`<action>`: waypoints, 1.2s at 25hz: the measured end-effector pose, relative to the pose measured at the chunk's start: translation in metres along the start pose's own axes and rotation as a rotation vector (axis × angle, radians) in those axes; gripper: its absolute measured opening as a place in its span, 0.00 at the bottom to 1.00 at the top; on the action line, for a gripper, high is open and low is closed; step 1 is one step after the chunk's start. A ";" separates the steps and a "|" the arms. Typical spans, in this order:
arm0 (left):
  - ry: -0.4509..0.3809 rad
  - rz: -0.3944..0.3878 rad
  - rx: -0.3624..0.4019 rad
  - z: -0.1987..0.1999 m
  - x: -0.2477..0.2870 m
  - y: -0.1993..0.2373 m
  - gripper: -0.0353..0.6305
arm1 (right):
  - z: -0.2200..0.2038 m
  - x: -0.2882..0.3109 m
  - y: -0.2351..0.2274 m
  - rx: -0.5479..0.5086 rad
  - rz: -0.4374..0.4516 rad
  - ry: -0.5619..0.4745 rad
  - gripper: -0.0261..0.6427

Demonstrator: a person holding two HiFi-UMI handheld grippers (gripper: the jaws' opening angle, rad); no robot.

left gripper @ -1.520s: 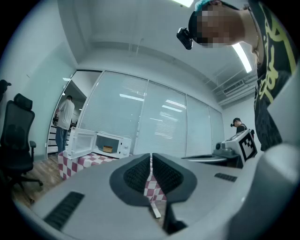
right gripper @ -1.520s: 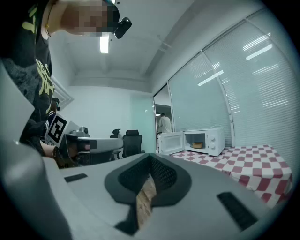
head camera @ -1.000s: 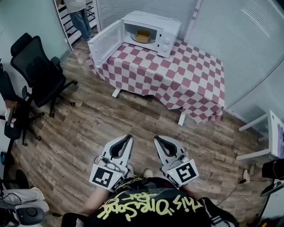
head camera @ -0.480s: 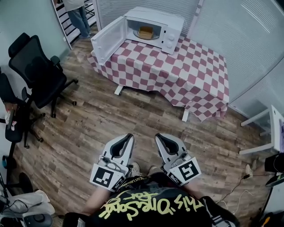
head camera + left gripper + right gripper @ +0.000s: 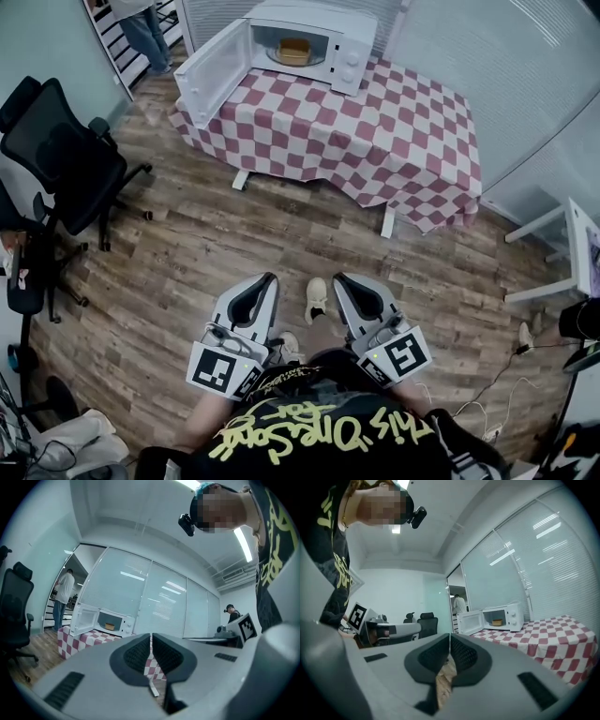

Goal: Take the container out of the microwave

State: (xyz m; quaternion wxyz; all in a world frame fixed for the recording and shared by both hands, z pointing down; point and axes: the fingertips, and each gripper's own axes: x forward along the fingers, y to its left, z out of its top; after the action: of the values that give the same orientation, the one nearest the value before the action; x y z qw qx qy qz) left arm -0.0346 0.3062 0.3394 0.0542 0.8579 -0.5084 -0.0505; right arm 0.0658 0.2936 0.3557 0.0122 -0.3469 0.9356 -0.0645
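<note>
A white microwave (image 5: 314, 37) stands on the far left corner of a table under a red-and-white checked cloth (image 5: 384, 141), its door (image 5: 211, 75) swung open to the left. Inside sits a small tan container (image 5: 293, 51), which also shows in the left gripper view (image 5: 109, 626) and the right gripper view (image 5: 497, 622). Both grippers are held close to my body, far from the table and pointing level toward it. My left gripper (image 5: 270, 278) (image 5: 151, 637) is shut and empty. The right gripper (image 5: 339, 278) (image 5: 449, 637) is shut on nothing too.
Black office chairs (image 5: 66, 159) stand at the left on the wood floor. A person (image 5: 141, 28) stands by shelves at the far left, beyond the microwave door. A white table (image 5: 572, 272) and cables lie at the right. My shoe (image 5: 316, 300) shows between the grippers.
I have stepped toward the table: a shoe now shows between the grippers and the table looks nearer, while the microwave sits higher in the head view. Both grippers stay shut.
</note>
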 end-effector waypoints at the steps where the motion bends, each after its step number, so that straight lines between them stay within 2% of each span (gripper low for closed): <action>1: -0.004 0.001 -0.001 0.001 0.001 0.002 0.08 | 0.003 0.003 0.000 -0.010 0.005 -0.009 0.06; 9: -0.009 0.022 0.010 0.002 0.025 0.024 0.08 | 0.012 0.036 -0.015 -0.030 0.050 -0.018 0.06; 18: -0.012 0.041 0.043 0.016 0.101 0.061 0.08 | 0.031 0.095 -0.080 -0.025 0.083 -0.053 0.06; 25: -0.017 0.064 0.054 0.028 0.159 0.089 0.08 | 0.042 0.135 -0.131 -0.045 0.098 -0.037 0.06; 30: -0.027 0.074 0.058 0.036 0.198 0.102 0.08 | 0.061 0.153 -0.165 -0.025 0.095 -0.105 0.06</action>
State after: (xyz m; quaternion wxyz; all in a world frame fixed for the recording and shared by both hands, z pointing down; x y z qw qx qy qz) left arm -0.0339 0.0824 0.3127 0.0240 0.8390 -0.5417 -0.0452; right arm 0.0612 0.0633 0.3198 0.0601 -0.3054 0.9497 -0.0337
